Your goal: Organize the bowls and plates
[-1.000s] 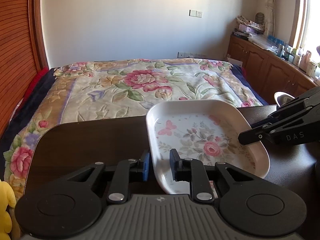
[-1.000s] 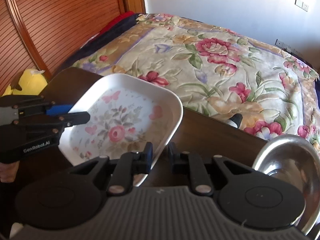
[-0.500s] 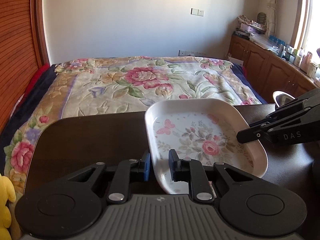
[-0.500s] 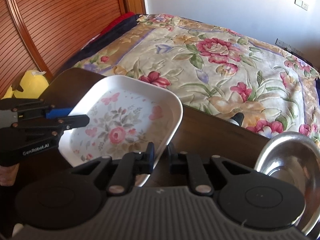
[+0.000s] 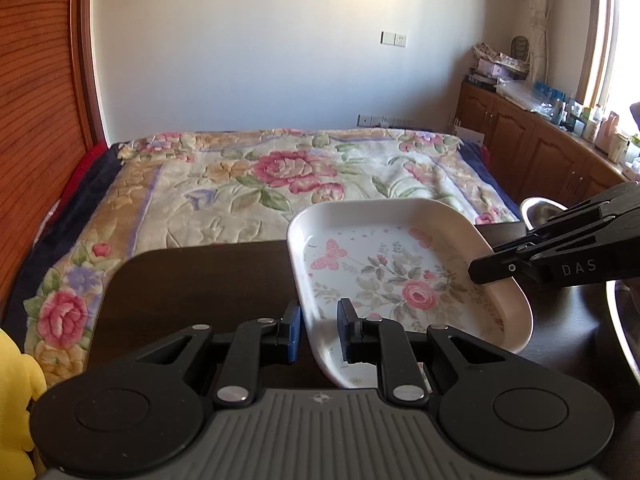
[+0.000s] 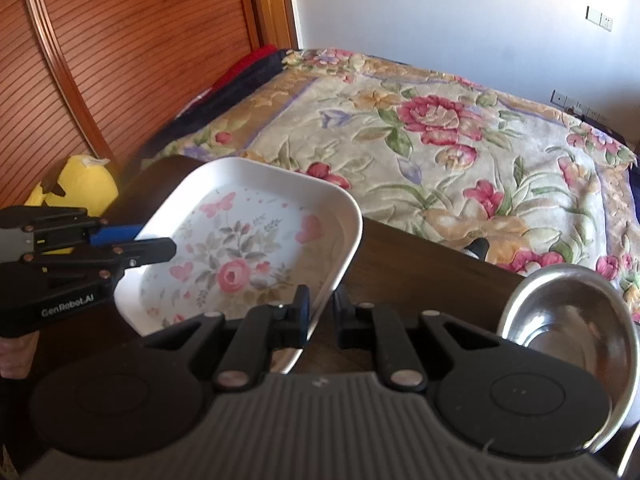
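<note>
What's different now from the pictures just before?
Both grippers, left and right, have lifted the flowery tray a little off the dark table. Both stay clamped on its rims. The metal bowl hasn't moved.

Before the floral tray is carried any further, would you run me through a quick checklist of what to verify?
1. Left gripper shut on floral tray rim: ok.
2. Right gripper shut on the opposite rim: ok.
3. Tray clear of the dark table: cannot tell.
4. Tray empty: ok.
5. Metal bowl apart from the tray: ok.
6. Tray level: not ok, tilted.
</note>
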Demonstrator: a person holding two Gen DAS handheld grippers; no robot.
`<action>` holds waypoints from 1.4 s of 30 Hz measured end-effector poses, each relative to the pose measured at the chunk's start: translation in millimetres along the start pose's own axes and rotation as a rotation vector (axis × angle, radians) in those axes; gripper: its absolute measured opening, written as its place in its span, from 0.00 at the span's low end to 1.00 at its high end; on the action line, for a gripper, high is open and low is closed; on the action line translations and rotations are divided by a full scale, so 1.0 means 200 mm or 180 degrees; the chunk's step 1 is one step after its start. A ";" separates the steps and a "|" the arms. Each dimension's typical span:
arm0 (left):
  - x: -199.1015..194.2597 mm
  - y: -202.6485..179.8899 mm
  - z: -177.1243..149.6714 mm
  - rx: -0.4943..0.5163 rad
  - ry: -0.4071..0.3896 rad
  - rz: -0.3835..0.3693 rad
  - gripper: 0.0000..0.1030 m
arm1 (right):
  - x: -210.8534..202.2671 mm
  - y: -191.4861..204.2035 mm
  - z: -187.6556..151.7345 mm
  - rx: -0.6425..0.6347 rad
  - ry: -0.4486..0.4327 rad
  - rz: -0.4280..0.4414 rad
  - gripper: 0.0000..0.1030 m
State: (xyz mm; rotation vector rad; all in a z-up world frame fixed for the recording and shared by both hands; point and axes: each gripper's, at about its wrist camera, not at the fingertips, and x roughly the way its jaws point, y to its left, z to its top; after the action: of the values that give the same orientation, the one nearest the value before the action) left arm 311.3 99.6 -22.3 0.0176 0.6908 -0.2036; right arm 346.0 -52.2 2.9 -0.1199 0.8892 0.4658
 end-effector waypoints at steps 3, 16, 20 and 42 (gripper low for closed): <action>-0.08 -0.02 0.00 0.0008 -0.0060 0.0000 0.20 | -0.07 0.02 -0.01 -0.0015 -0.0060 -0.0012 0.13; -0.39 -0.15 -0.12 0.0082 -0.0225 -0.0019 0.20 | -0.31 0.09 -0.18 -0.0033 -0.0252 -0.0013 0.13; -0.46 -0.20 -0.19 0.0101 -0.0252 -0.0041 0.20 | -0.36 0.11 -0.26 -0.0025 -0.0272 0.0001 0.13; -0.74 -0.37 -0.57 0.0043 -0.0266 -0.0143 0.20 | -0.55 0.16 -0.67 0.0134 -0.0427 0.0138 0.13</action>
State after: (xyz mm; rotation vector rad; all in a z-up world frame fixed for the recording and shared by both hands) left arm 113.3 63.2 -12.7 0.0064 0.6068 -0.2508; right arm 175.7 -101.3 6.2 -0.0306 0.7705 0.4895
